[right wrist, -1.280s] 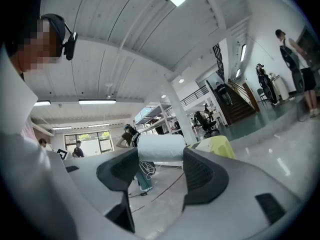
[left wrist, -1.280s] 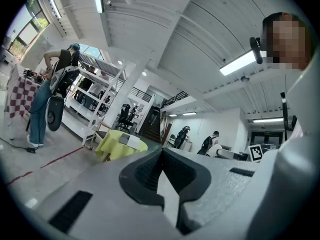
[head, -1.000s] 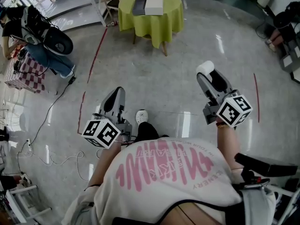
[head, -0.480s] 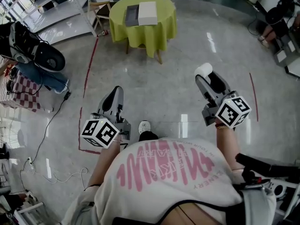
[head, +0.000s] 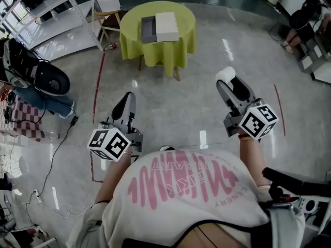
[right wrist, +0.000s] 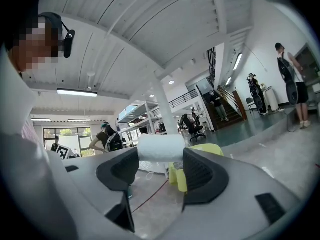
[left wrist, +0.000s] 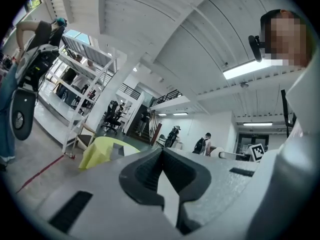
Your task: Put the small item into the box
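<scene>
The small white roll (right wrist: 161,147) is clamped crosswise between the tips of my right fingers (right wrist: 200,171), one end against each pad. My right gripper (head: 227,79) holds it up over the floor (head: 176,107), well apart from the worktop (head: 155,56). The box (head: 148,29) sits on that round, green-clothed worktop, with a white block (head: 166,26) touching its right side. My left gripper (head: 125,100) has its fingers (left wrist: 145,171) pressed together, nothing between them.

Green-clothed table (head: 155,53) stood at 12 o'clock. Grey box (head: 148,29) lay on it, w/ white box (head: 166,26) touching at 3 o'clock.
</scene>
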`<state>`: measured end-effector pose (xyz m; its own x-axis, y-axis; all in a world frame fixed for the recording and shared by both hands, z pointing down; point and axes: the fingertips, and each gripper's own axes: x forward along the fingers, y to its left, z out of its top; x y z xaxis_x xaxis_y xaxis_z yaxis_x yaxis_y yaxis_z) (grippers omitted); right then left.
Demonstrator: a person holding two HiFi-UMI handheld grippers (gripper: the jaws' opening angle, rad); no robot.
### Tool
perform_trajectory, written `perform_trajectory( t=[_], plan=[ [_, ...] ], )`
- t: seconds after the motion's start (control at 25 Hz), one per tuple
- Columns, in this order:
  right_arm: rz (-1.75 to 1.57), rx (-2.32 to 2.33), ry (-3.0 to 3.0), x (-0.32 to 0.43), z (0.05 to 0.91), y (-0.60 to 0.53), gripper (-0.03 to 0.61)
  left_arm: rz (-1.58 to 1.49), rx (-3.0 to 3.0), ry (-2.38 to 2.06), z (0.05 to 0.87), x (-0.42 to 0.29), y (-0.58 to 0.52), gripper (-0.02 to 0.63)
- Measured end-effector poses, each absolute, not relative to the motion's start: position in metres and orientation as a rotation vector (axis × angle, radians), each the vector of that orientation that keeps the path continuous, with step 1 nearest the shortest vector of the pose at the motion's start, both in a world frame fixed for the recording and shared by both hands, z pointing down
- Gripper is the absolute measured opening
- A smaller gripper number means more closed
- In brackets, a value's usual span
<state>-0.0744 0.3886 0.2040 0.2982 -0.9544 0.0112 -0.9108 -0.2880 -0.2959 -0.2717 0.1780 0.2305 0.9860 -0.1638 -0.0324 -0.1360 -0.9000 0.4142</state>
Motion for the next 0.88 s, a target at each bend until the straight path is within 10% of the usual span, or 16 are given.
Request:
perform_trajectory(
  t=[0.88],
  plan=[
    [-0.3,-2.361,1.713,-0.046,0.219,0.228,0.276,-0.083,2.705,-0.2,0.251,-0.243,0.013,0.008]
  ],
)
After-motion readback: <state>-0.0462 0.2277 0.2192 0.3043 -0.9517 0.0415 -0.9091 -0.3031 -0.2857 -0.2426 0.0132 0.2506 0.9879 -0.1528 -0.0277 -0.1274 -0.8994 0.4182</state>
